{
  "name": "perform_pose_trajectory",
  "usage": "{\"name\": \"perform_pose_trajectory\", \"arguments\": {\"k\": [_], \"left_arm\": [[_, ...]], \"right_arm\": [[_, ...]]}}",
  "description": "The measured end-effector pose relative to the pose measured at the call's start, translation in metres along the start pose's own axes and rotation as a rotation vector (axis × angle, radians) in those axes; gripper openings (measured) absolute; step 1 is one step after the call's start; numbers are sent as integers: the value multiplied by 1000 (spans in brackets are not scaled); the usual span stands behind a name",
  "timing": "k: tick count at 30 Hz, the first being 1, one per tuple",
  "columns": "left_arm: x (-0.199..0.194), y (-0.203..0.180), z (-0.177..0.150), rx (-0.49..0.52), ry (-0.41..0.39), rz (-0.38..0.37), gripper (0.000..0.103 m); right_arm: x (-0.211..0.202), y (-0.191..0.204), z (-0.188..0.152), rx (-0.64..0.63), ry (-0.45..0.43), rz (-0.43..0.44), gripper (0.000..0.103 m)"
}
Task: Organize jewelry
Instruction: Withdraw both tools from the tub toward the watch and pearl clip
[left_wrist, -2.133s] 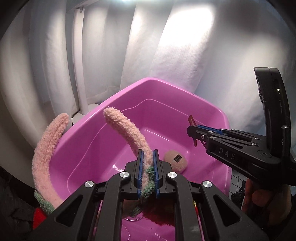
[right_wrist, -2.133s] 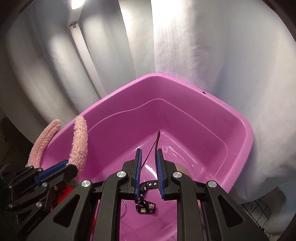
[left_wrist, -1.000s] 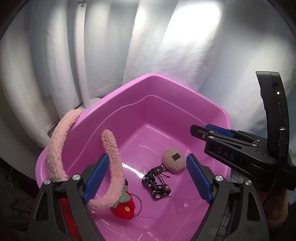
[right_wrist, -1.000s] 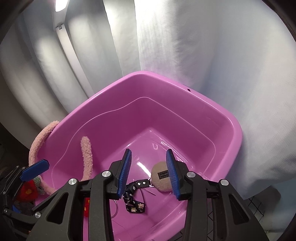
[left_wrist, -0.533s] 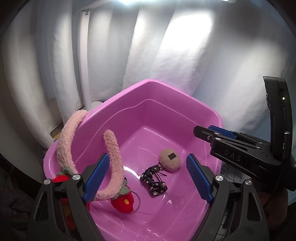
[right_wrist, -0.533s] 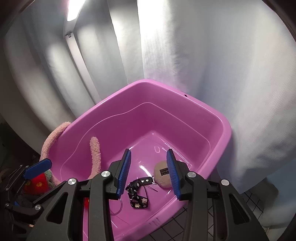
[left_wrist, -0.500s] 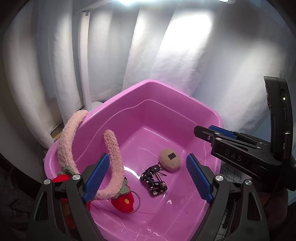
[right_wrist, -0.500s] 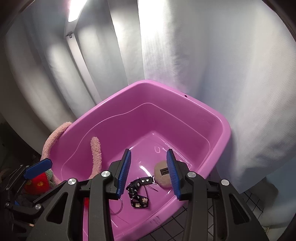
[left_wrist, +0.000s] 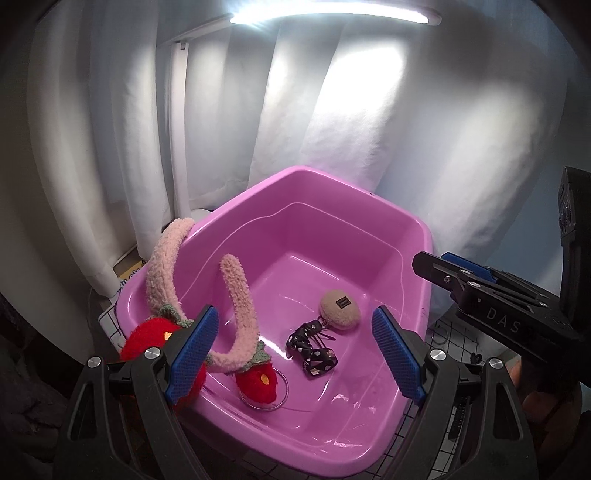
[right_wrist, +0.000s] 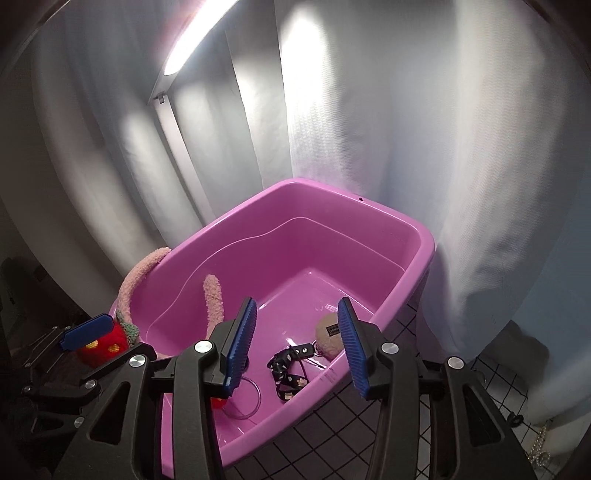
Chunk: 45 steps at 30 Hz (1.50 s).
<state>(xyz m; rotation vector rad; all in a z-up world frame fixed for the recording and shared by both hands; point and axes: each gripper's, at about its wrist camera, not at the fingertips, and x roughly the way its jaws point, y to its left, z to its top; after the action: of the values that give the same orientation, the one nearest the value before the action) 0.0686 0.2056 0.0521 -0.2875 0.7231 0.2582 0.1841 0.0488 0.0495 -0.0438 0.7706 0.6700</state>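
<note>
A pink plastic tub (left_wrist: 417, 236) (right_wrist: 424, 236) holds the accessories. A fluffy pink headband (left_wrist: 240, 295) (right_wrist: 214, 295) with red strawberries (left_wrist: 258, 384) hangs over the tub's left rim, one strawberry (right_wrist: 99, 343) outside it. A beige pom keyring (left_wrist: 340, 308) (right_wrist: 328, 334) and a black patterned bow (left_wrist: 314, 354) (right_wrist: 286, 369) lie on the tub floor, with a clear ring (left_wrist: 273, 391) beside them. My left gripper (left_wrist: 295, 354) stands open above the tub, holding nothing. My right gripper (right_wrist: 295, 347) is opening, with nothing between its pads; its body (left_wrist: 491, 310) shows at the right of the left wrist view.
White curtains (left_wrist: 332, 110) hang behind the tub, with a light bar (left_wrist: 332, 14) above. The tub stands on a dark grid-patterned surface (right_wrist: 332, 443). A white post (left_wrist: 181, 147) rises behind the tub's left corner. A pale beaded item (right_wrist: 541, 448) lies at the far right.
Both grippers have pulled back and risen from the tub, which looks smaller and lower. The right gripper's jaws have widened. The headband, pom keyring and bow stay where they lay.
</note>
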Motion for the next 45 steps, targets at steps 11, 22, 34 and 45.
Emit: {"name": "perform_pose_trajectory", "arguments": {"k": [11, 22, 34, 45], "left_arm": [[-16, -21, -26, 43, -22, -61, 83], [-30, -102, -67, 173, -19, -213, 90], [-17, -183, -114, 161, 36, -177, 94], [11, -235, -164, 104, 101, -19, 94]], "right_arm": [[-57, -20, -69, 96, -56, -60, 57], [-126, -88, -163, 222, -16, -221, 61], [-174, -182, -234, 289, 75, -332, 63], [-180, -257, -268, 252, 125, -276, 64]]}}
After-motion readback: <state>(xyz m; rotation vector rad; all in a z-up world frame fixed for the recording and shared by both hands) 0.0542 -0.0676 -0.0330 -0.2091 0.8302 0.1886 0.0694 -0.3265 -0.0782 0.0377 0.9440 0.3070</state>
